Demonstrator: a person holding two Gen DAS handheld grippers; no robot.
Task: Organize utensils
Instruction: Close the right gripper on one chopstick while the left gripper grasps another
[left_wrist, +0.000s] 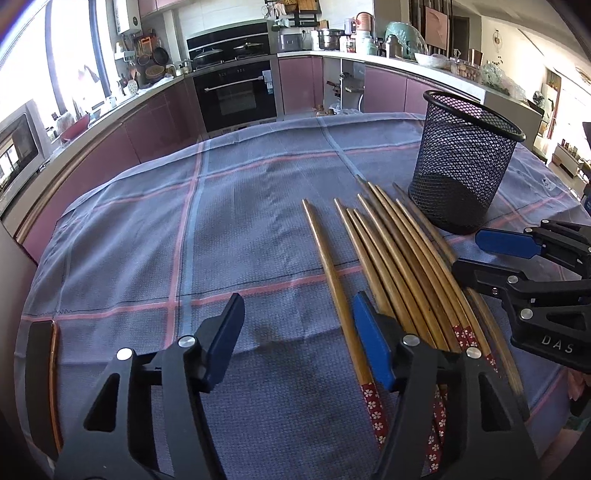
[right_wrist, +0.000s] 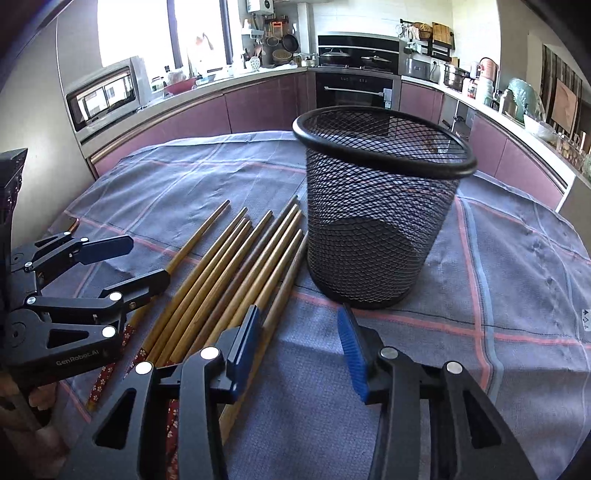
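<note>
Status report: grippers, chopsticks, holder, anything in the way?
Both grippers, left and right, open, nothing held. Chopsticks flat on cloth beside empty mesh holder. Nothing blocking.

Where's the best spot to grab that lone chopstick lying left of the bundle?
Probably the lone chopstick is best gripped at its middle, from above, jaws straddling it across its width. It lies flat on the tablecloth with clear cloth on both sides there; nearer its red patterned end it crowds the bundle.
</note>
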